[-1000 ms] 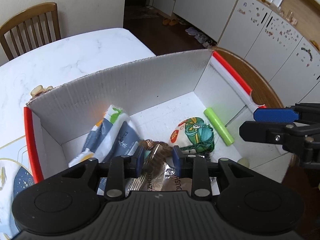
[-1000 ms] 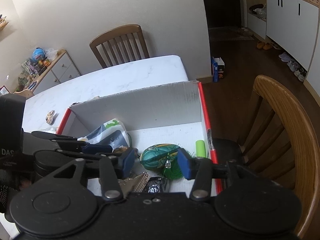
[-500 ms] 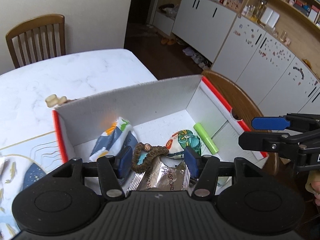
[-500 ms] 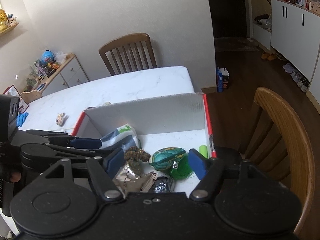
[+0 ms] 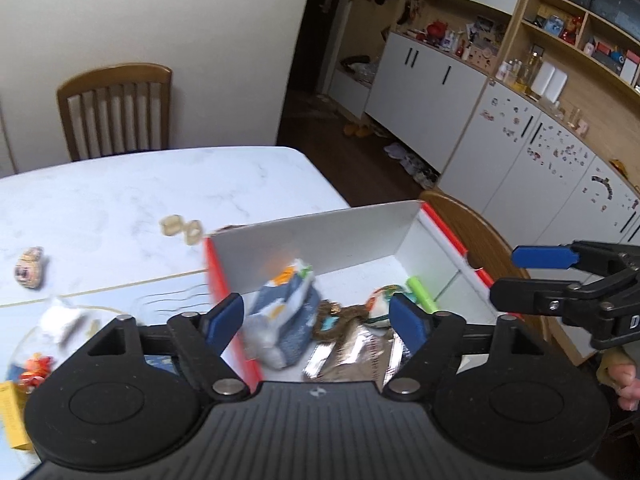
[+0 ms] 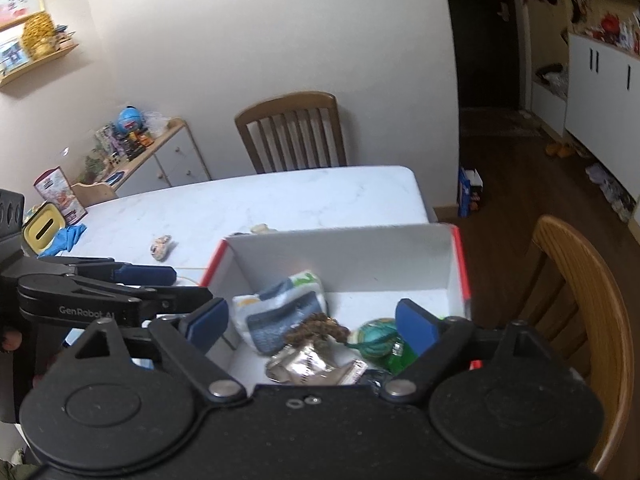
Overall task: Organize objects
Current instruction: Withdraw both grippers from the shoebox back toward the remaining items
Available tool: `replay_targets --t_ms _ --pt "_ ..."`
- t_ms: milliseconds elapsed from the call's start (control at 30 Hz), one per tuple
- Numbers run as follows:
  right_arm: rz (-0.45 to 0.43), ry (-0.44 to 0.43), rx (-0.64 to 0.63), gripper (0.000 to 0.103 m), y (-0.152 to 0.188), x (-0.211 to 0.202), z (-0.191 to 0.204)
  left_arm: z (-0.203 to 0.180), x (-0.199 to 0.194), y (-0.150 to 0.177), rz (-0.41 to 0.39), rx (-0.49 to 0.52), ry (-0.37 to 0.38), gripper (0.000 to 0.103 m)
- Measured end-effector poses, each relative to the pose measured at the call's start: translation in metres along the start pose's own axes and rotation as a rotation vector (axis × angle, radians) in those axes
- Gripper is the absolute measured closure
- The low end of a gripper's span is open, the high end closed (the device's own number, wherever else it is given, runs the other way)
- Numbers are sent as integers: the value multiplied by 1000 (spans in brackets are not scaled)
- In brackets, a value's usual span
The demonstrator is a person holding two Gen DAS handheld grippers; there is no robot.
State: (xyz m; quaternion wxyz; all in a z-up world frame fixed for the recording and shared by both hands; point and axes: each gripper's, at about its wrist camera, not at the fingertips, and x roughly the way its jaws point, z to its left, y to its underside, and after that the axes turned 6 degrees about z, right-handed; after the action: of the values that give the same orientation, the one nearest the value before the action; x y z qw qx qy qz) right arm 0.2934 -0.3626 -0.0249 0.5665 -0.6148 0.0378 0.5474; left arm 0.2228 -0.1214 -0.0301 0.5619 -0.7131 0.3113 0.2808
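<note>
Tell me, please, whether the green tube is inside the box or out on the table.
Inside: the green tube lies on the floor of the box, beside its right wall.

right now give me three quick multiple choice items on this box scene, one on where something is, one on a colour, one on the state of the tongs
1. Where does the bead bracelet lie?
A. on the wooden chair
B. inside the cardboard box
C. on the floor

2. What colour is the stick at the box's right wall?
A. green
B. purple
C. black

3. How do the left tongs and right tongs stand?
A. both clamped on the bracelet
B. one grips the box wall
C. both empty, jaws opening

Answers:
1 B, the bracelet rests among the packets on the box floor.
2 A, it shows bright green in the left wrist view.
3 C, the blue pads stand wide apart with nothing pressed between them.
</note>
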Motion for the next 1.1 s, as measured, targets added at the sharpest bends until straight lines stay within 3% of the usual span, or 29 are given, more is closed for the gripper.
replay_targets --t_ms 267,367,433,600,1100 --pt "-29 -5 -66 4 -4 0 45 41 -33 19 -29 -23 -35 18" --pt "-32 -9 -80 3 -5 2 63 60 -46 26 -46 -33 -32 10" --pt "-30 -13 -86 3 -7 6 76 73 -55 29 -56 -46 -21 0" --pt "-17 -32 -87 3 -13 17 104 110 -75 39 -84 -109 -8 0" --pt "31 -83 -146 1 -36 93 206 210 -80 82 -55 -142 -179 0"
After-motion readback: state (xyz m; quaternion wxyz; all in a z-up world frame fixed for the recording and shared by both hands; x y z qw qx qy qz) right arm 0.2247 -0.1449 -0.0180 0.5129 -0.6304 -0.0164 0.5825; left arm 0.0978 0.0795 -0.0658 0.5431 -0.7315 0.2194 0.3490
